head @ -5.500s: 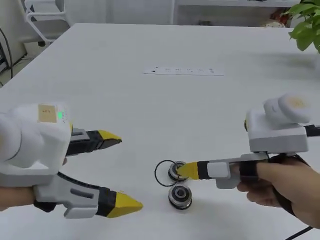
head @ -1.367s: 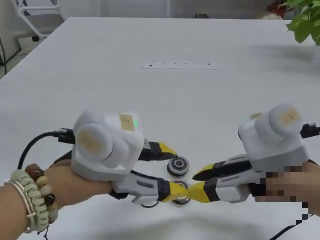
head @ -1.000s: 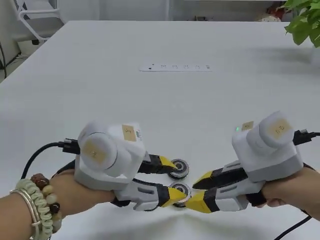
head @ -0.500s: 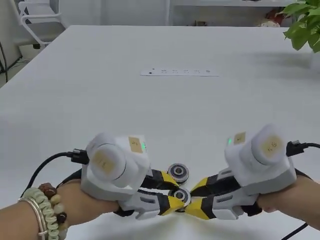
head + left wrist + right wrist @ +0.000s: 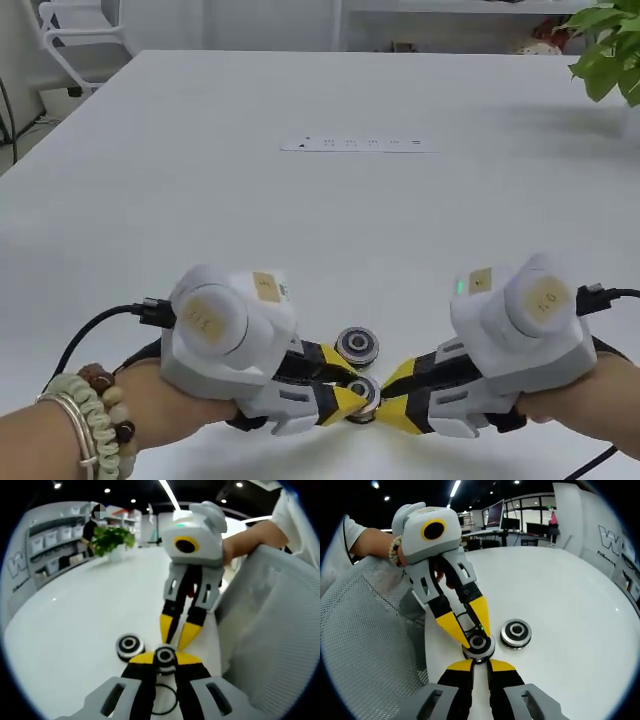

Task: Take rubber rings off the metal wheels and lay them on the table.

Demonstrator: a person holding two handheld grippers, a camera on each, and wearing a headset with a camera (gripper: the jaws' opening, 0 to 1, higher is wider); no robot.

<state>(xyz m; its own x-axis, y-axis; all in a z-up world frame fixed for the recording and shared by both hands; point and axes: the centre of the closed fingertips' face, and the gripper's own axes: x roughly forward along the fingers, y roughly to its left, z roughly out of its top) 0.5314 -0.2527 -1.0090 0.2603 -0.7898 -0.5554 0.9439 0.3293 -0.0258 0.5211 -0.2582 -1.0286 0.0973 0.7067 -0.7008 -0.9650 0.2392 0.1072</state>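
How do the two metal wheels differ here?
The near wheel is clamped in the left tool, with the right tool at its edge; the far wheel lies free on the table. The near wheel is partly covered; the far wheel shows whole. Both sit hub-up.

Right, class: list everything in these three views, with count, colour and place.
table: one, white, under everything
near wheel: one, silver-black, between both tongs' tips
far wheel: one, silver-black, just beyond it
rubber ring: one, black, loose on the table beneath the left tongs
printed strip: one, white, far mid-table
plant: one, green, far right
bracelets: several, pale and brown beads, left wrist
left tongs: yellow-tipped, closed on the near wheel
right tongs: yellow-tipped, tips at the near wheel
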